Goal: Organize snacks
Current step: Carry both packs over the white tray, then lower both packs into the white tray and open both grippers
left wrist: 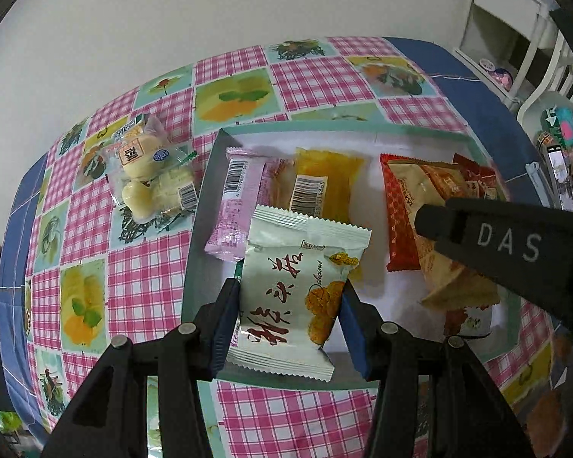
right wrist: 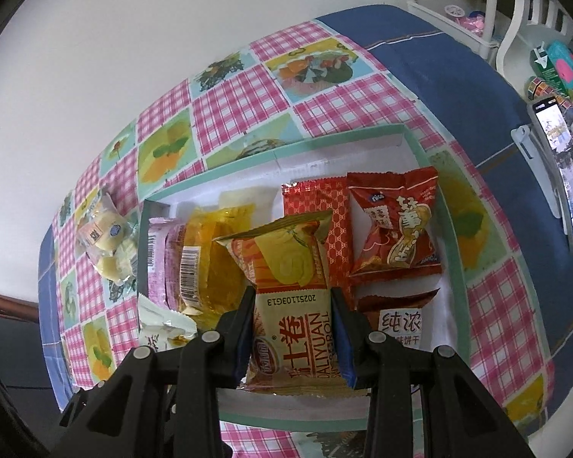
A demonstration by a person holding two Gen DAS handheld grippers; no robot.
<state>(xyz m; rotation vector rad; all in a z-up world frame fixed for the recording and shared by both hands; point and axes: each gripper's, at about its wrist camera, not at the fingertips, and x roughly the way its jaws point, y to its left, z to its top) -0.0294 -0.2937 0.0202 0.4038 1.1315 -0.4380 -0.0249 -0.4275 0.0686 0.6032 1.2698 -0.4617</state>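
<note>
- Table cloth [left wrist: 141, 278], pink check with fruit panels, lies under both tongs.
- Green-rimmed tray [left wrist: 195, 236] sits directly below both; the right wrist view shows its far right corner [right wrist: 405, 129], which the left view crops.
- Red peanut packet [right wrist: 395, 225] lies in the tray ahead and right of the right tongs — readable only in the right wrist view.
- Clear bag of pale rolls [left wrist: 152, 175] rests on the cloth outside the tray, ahead-left of the left tongs.
- Left tongs [left wrist: 288, 324] pinch a white pastry packet [left wrist: 298, 286] over the tray's near edge.
- Right tongs [right wrist: 293, 334] pinch a tan egg-roll packet [right wrist: 286, 267] over the tray's middle; the left view shows only one black finger [left wrist: 515, 244].
</note>
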